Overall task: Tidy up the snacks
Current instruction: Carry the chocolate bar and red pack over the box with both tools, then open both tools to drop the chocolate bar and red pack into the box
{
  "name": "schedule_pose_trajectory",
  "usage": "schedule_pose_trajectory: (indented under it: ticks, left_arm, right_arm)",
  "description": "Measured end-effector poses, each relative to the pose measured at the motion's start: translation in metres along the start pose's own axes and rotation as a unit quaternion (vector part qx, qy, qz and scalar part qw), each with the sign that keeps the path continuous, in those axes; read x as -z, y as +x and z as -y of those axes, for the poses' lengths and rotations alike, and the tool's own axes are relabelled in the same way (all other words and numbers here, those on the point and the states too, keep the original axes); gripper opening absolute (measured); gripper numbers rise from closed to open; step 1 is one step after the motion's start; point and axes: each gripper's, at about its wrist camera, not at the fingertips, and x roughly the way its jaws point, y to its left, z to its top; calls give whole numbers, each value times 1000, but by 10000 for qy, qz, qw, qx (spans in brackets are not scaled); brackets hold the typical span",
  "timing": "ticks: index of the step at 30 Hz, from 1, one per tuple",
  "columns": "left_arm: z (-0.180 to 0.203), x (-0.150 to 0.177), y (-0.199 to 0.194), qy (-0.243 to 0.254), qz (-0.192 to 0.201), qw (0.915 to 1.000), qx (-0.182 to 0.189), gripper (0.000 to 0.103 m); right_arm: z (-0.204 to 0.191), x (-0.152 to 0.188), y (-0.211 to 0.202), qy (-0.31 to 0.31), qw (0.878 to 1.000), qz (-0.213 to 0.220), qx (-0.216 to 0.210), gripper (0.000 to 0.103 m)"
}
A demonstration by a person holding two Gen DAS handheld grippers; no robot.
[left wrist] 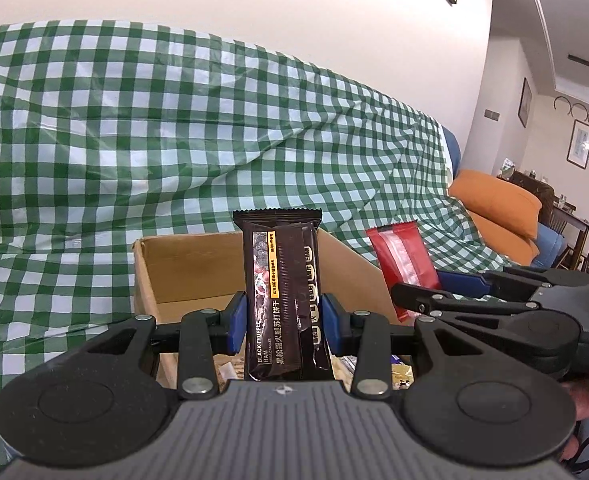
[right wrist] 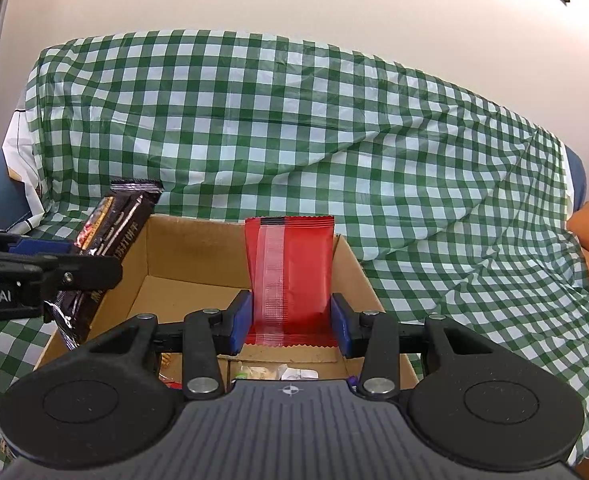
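Note:
My left gripper (left wrist: pixel 282 320) is shut on a dark brown black-truffle cracker packet (left wrist: pixel 280 280), which stands upright between the blue pads above an open cardboard box (left wrist: pixel 182 268). My right gripper (right wrist: pixel 292 322) is shut on a red snack packet (right wrist: pixel 294 272), also upright over the same cardboard box (right wrist: pixel 190 256). From the left wrist view the red packet (left wrist: pixel 404 264) and right gripper fingers (left wrist: pixel 426 300) show at the right. The right wrist view catches the brown packet (right wrist: pixel 106 248) at the left edge of the box.
The box sits on a green-and-white checked cloth (left wrist: pixel 134 140) draped over a sofa. Several loose snacks (right wrist: pixel 270 372) lie near the box's front. Orange cushions (left wrist: pixel 498 208) lie at the right. A wall rises behind the sofa.

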Motion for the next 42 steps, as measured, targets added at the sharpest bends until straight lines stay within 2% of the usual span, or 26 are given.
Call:
schedule_pose_trajectory:
  ticks: [11,18,25,29,30,31,32,33,34,36,37,40,42]
  left_arm:
    - [16,-1,10,183,30,9997,159,43]
    - [21,-3,17,239,2,9996,122,43]
    - [21,-10,16,144,246,9996,71,43]
    - [25,-13,22,198,238,9995,107,43]
    - [27,-13,24,236,188,9994,143,45]
    - [29,-12,27,331,55,9993,175,57]
    - [30,-10,30,446,-62,9989,130,64]
    - [31,-8,28,547,-19,9985,-41,72]
    - [31,-7,25,575,53,9982,-128,73]
    - [25,-10,18,425,104,9990,-43,73]
    - [22,-10,14,343,143,9993,-11,74]
    - [21,-9,4,411,257,9984,-283,78]
    - [22,-7,0,571,160,9972,-454,79]
  right_arm:
    - [2,3,-3,178,9997,-13,194,44]
    - [0,4,-3,163,9995,-6,265,44]
    - [-5,5,-2,104,9995,-18,308,43]
    - [-6,5,-3,77,9994,15,341,44]
    - [-7,5,-2,56,9994,-2,354,44]
    - [-7,6,-2,36,9993,-16,370,44]
    - [-8,6,-2,7,9993,-61,368,45]
    - [-8,8,0,-27,9992,-130,389,48]
    - [-7,9,1,-65,9988,-180,454,53]
    - [-5,10,3,-124,9980,-204,593,68]
    - [-2,9,3,-86,9980,-205,592,71]
    - [9,10,3,137,9977,-283,600,74]
    - [15,11,-1,265,9977,-253,565,75]
